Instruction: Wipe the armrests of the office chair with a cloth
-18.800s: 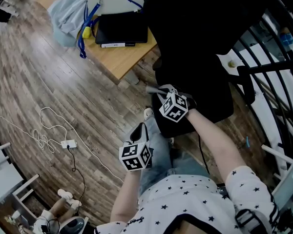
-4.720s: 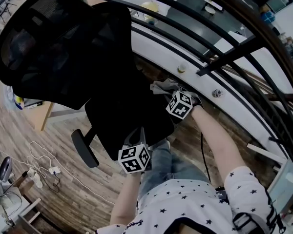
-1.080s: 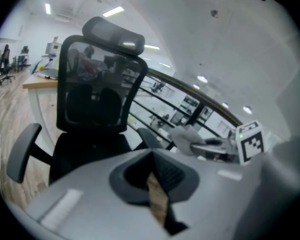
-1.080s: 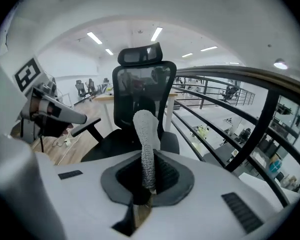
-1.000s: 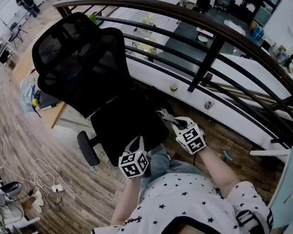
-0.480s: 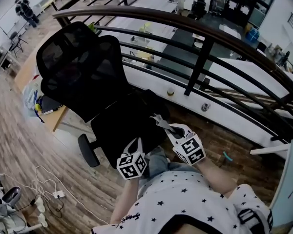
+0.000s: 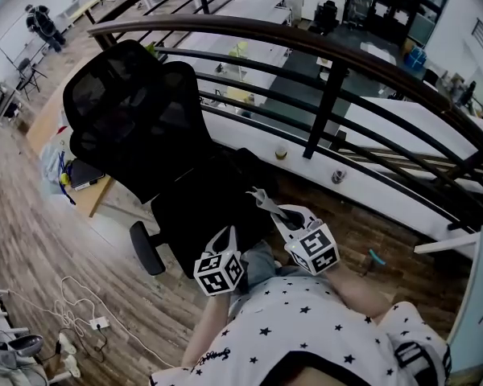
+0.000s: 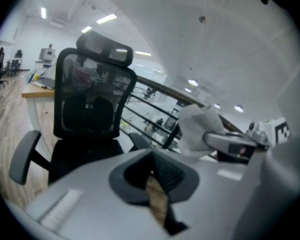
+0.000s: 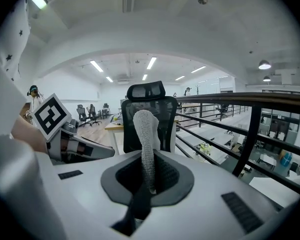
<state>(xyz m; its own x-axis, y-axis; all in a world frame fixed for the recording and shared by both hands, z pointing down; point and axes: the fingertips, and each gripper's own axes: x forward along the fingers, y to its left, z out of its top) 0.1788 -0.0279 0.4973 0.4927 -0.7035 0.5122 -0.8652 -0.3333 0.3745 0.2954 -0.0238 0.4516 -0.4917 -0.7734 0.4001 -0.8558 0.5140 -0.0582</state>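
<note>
Wood floor (image 7: 32,240) underlies the office chair (image 7: 129,111) at centre; right gripper (image 9: 149,176) pinches the cloth (image 9: 145,129), left gripper (image 8: 153,170) closed, empty.

From where I stand, a dark railing (image 7: 306,39) with a brown handrail curves along the edge of the room, carried by a thick post (image 7: 325,103). A round fitting (image 7: 282,153) sits on the white ledge at its foot. A lower level shows between the bars. The plank floor (image 7: 32,232) carries a loose tangle of white cable (image 7: 64,292) and a power strip (image 7: 99,323). At the left a wooden desk (image 7: 94,197) bears a flat black device (image 7: 84,174). Far off, a person (image 7: 43,22) stands.
</note>
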